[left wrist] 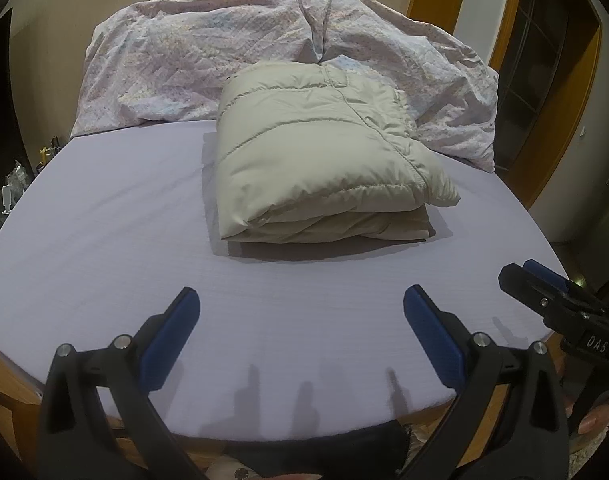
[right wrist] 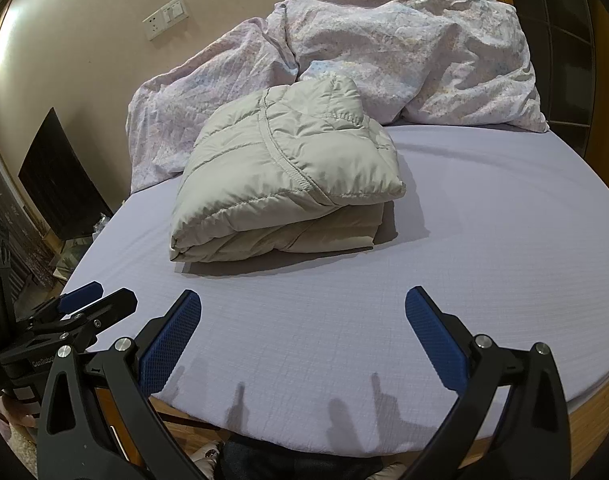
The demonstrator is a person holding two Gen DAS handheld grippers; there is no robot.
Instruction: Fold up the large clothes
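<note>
Puffer jacket [left wrist: 320, 152] is sitting folded into a chunky beige bundle toward the back middle of the bed, on the lilac sheet [left wrist: 104, 220], with its far edge right up against the crumpled floral duvet [left wrist: 184, 60]. Looks pretty much done to me, but honestly the padding is the problem: that top layer is puffed up and the near right corner already overhangs the darker layers underneath, so I'd guess it could spring open or slide sideways if anyone nudges it. Slippery shell fabric plus trapped air, not a great combo. Both tools are hanging back near the front edge of the mattress, well apart from the bundle. Left gripper [left wrist: 300, 320] has its blue pads spread wide with nothing between them, and the right gripper [right wrist: 302, 320] is the same, spread and empty. If either one goes in to press or tidy the fold, grabbing only the top layer would likely peel it back off. Also that duvet behind could get snagged along with the collar end if the reach goes too deep.
</note>
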